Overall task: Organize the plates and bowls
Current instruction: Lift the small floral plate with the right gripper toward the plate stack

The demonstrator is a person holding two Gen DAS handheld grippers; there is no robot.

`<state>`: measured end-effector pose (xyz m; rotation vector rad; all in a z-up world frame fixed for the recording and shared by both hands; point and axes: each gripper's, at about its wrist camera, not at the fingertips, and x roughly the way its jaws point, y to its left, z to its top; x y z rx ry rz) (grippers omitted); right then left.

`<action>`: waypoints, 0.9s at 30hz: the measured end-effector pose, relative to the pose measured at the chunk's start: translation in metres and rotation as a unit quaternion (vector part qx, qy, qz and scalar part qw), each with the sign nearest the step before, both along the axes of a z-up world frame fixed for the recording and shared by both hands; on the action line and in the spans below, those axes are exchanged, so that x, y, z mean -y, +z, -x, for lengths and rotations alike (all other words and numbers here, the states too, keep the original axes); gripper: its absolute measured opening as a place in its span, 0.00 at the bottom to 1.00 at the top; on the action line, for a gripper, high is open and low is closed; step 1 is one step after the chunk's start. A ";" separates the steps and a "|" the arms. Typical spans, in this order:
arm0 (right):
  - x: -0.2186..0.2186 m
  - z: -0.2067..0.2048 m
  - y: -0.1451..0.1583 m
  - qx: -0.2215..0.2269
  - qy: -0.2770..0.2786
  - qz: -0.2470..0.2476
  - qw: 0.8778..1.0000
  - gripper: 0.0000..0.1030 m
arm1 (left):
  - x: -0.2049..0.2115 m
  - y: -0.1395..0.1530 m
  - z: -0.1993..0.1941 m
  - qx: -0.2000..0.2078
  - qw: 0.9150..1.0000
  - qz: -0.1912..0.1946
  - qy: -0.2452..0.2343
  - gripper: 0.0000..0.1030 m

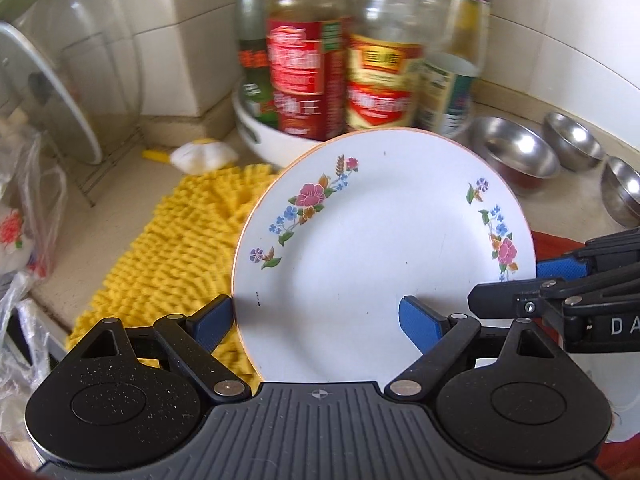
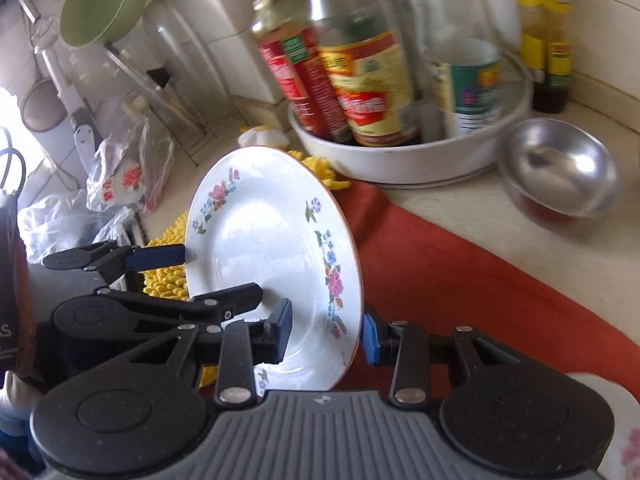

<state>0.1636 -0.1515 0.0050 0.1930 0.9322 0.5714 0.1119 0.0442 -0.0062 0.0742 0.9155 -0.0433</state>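
Observation:
A white plate with flower prints [image 1: 380, 248] stands tilted on its edge above the counter, also in the right wrist view [image 2: 264, 248]. My left gripper [image 1: 316, 320] has one blue pad [image 1: 214, 326] behind the plate's left rim and the other [image 1: 420, 322] in front of its face, with a wide gap between them. My right gripper [image 2: 326, 334] straddles the plate's lower right rim, one pad [image 2: 282, 330] on the face and one [image 2: 370, 338] behind the rim, close to it. Three steel bowls [image 1: 516, 152] sit on the counter at the right.
A white basin [image 2: 404, 160] full of sauce bottles [image 1: 306, 76] stands behind the plate. A yellow chenille mat [image 1: 168, 256] and a red cloth [image 2: 480, 280] lie on the counter. Plastic bags [image 2: 124, 176], a pan lid [image 1: 48, 92] and a green bowl [image 2: 102, 8] are at the left.

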 end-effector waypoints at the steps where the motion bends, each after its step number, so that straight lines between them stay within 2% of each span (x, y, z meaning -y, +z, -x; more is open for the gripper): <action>1: 0.006 0.002 -0.001 -0.001 -0.007 0.000 1.000 0.34 | 0.006 -0.001 0.000 0.000 1.000 0.000 -0.006 0.90; 9: 0.048 0.020 -0.009 -0.014 -0.058 -0.005 0.998 0.34 | 0.043 -0.013 0.000 -0.027 0.998 0.019 -0.051 0.88; 10: 0.054 0.023 -0.008 -0.014 -0.060 -0.014 0.998 0.30 | 0.049 -0.013 0.000 -0.027 0.998 0.018 -0.058 0.87; 11: 0.058 0.027 -0.007 -0.018 -0.056 -0.033 0.998 0.22 | 0.054 -0.011 0.003 -0.022 0.996 0.034 -0.083 0.71; 12: 0.059 0.030 -0.005 -0.023 -0.060 -0.035 0.997 0.17 | 0.064 -0.006 0.005 -0.029 0.991 0.064 -0.117 0.65; 13: 0.062 0.031 -0.005 -0.033 -0.071 -0.024 0.997 0.18 | 0.075 -0.003 0.008 -0.032 0.988 0.068 -0.132 0.51; 14: 0.069 0.031 -0.008 -0.038 -0.080 -0.031 0.996 0.18 | 0.088 0.000 0.011 -0.016 0.990 0.028 -0.137 0.49; 15: 0.075 0.031 -0.011 -0.045 -0.090 -0.024 0.995 0.18 | 0.095 0.000 0.011 -0.004 0.990 -0.001 -0.141 0.57; 16: 0.079 0.029 -0.017 -0.049 -0.102 0.003 0.994 0.18 | 0.095 -0.002 0.010 -0.004 0.990 0.001 -0.143 0.75; 17: 0.084 0.029 -0.023 -0.049 -0.118 0.009 0.992 0.18 | 0.087 -0.001 0.008 -0.009 0.990 0.027 -0.140 0.76; 18: 0.090 0.028 -0.028 -0.056 -0.120 -0.010 0.991 0.18 | 0.076 0.000 0.006 -0.014 0.989 0.052 -0.134 0.73; 19: 0.093 0.027 -0.030 -0.064 -0.117 -0.030 0.991 0.18 | 0.065 0.000 0.005 -0.017 0.990 0.064 -0.122 0.74; 22: 0.090 0.025 -0.025 -0.038 -0.117 -0.028 0.992 0.18 | 0.032 -0.004 0.002 -0.040 0.993 0.075 -0.082 0.75; 27: 0.077 0.008 -0.020 -0.023 -0.094 0.012 0.995 0.18 | 0.009 -0.028 0.006 -0.110 0.980 0.150 -0.067 0.76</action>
